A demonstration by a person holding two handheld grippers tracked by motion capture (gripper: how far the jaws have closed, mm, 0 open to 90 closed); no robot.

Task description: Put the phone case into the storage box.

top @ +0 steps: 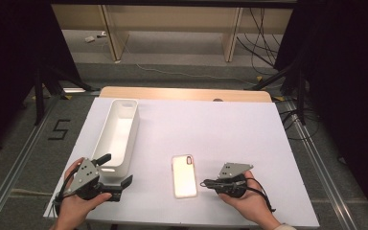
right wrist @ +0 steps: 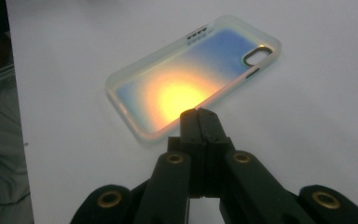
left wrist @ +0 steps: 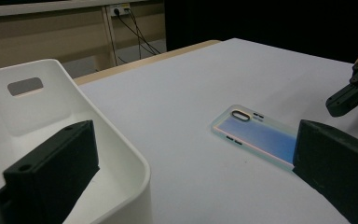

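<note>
While both hands stayed low at the near edge of the white surface [top: 230,124], a translucent phone case [top: 184,175] lay flat between them, back up, its camera cutout at the far end. Iridescent sheen on the case: blue toward the cutout, a bright yellow-orange glare near the middle in the right gripper view [right wrist: 191,79]. Right hand-held gripper [top: 206,183] sat just beside the case's right long edge, jaws pressed fully together with nothing between them; in its own view the closed tips [right wrist: 198,113] overlapped the near rim of the case, contact not certain. Left hand-held gripper [top: 117,167] rested at the near end of a long white bin [top: 117,132], jaws spread wide and empty: one jaw over the bin's near corner, the other out over the bare surface toward the case. In the left gripper view the bin's rounded rim [left wrist: 135,158] lay between the two jaws, and the case [left wrist: 256,135] lay flat beyond, well apart from the bin. Bin interior looked empty where visible.
</note>
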